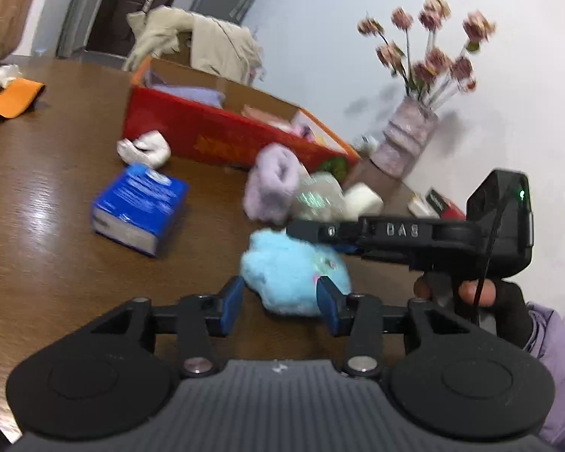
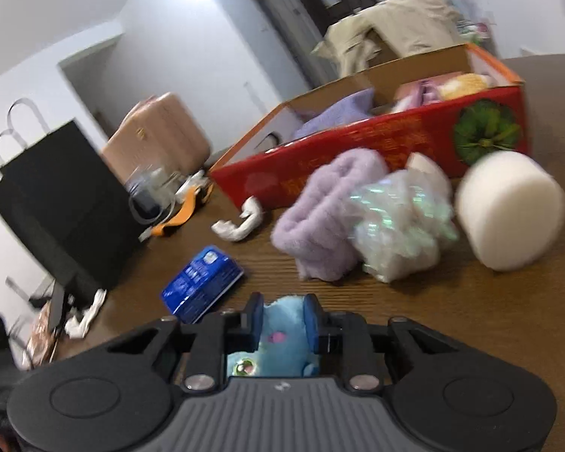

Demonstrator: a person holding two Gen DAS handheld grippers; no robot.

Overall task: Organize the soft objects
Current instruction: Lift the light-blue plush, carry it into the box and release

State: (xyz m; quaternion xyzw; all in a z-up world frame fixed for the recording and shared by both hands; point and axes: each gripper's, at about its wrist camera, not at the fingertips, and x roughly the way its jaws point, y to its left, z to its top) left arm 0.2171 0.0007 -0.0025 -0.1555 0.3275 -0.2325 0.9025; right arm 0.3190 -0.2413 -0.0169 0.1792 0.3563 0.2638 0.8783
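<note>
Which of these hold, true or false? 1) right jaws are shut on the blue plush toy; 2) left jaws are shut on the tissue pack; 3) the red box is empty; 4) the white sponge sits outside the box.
1) True: the right gripper pinches the blue plush toy.
2) False: the left gripper is open; the tissue pack lies apart on the table.
3) False: the red box holds cloths.
4) True: the white sponge sits on the table.
</note>
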